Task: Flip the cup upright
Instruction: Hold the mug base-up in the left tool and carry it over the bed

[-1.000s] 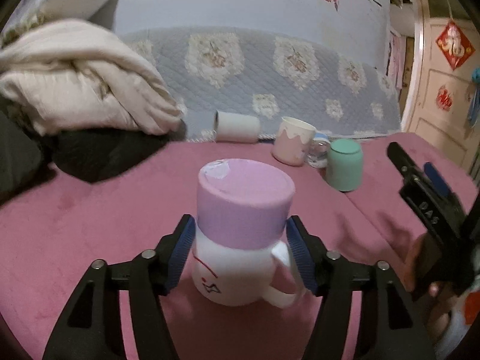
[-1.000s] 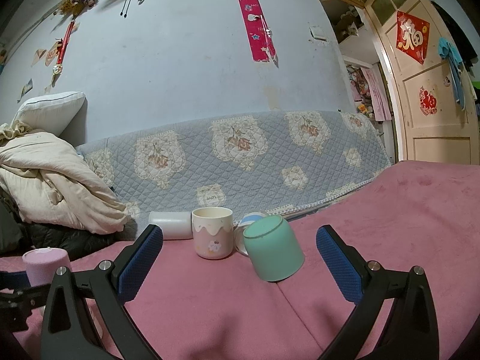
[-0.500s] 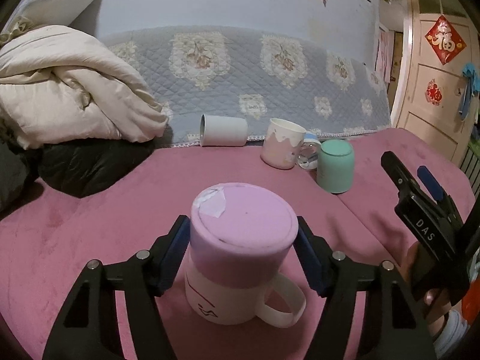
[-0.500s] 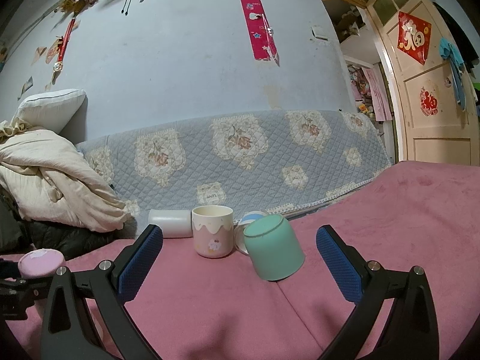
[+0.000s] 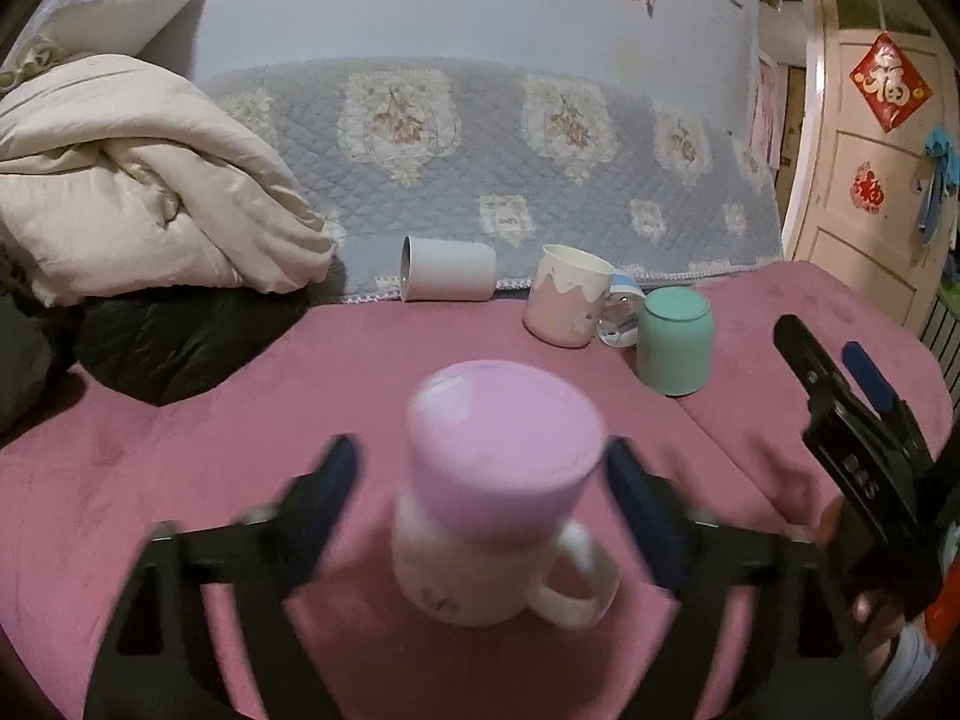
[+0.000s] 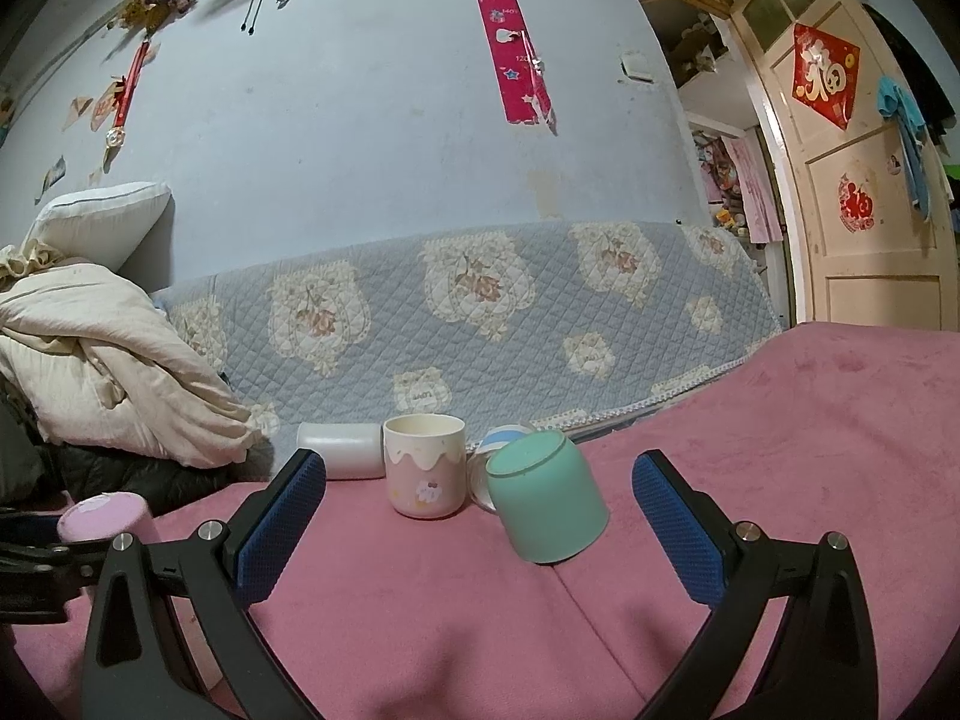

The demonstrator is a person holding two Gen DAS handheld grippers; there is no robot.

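A pink-and-white mug [image 5: 498,498] stands upside down on the pink bed cover, base up, handle toward the lower right. My left gripper [image 5: 486,486] is open, its blue pads on either side of the mug and clear of it. The mug's pink base also shows at the left edge of the right wrist view [image 6: 105,519]. My right gripper [image 6: 480,522] is open and empty, facing a mint green cup [image 6: 546,504] that stands upside down and tilted. The right gripper appears in the left wrist view [image 5: 852,420].
An upright pink-cream mug [image 6: 423,465], a white cup lying on its side [image 6: 339,450] and a blue-white cup [image 6: 501,441] sit by the quilted grey cover [image 6: 480,312]. Folded bedding [image 5: 132,180] and a dark garment [image 5: 174,342] lie left.
My left gripper has opened wider and let go of the pink mug, which now stands free on the cover. The left view is blurred with motion. The right gripper has not moved.
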